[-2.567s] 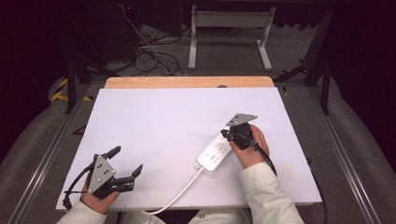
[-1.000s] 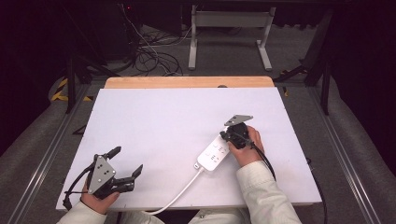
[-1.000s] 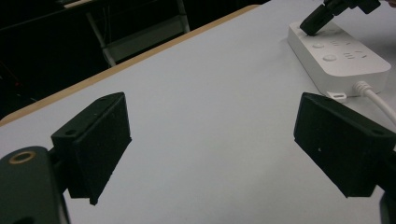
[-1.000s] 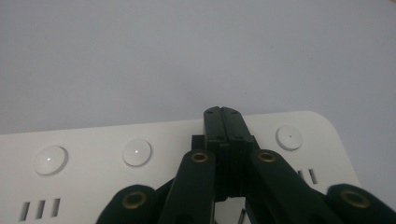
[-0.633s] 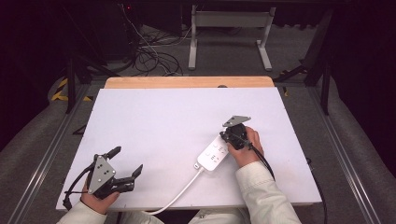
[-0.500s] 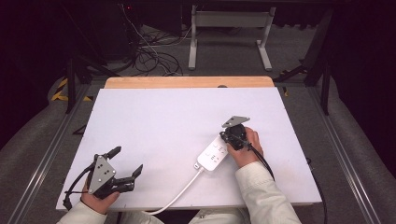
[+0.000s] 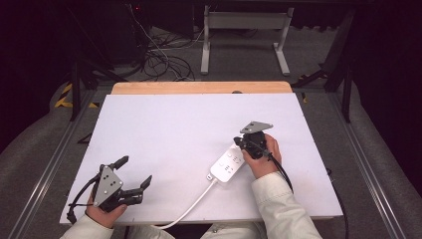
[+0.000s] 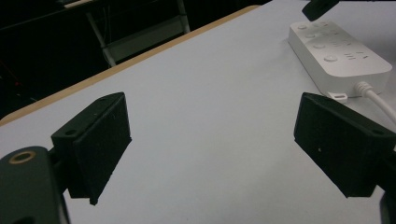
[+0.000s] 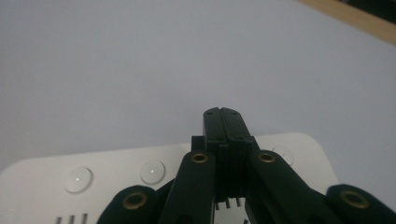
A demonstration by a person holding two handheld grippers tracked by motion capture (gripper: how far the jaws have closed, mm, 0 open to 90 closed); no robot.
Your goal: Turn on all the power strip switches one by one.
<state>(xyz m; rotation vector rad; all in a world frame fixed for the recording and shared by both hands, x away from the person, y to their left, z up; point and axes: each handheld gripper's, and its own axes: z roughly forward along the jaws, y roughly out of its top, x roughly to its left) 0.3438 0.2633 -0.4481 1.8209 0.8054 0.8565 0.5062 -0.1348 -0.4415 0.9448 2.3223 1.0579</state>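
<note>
Right gripper [image 7: 247, 145] has crept forward along the power strip [image 7: 227, 165], jaws clenched empty over its far-end buttons, probably pressing one; left gripper [image 7: 130, 175] idles, released.

white power strip [image 7: 228, 166], black claws (left [image 7: 135, 180]), white table [image 7: 174, 129]

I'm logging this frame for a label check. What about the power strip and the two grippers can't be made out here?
- Power strip far end: high view, under the right gripper.
- Whether its closed fingers press a button: right gripper view, fingers hide the contact.
- Socket markings: too small throughout.
- Cord's plug end: passes the table edge.
</note>
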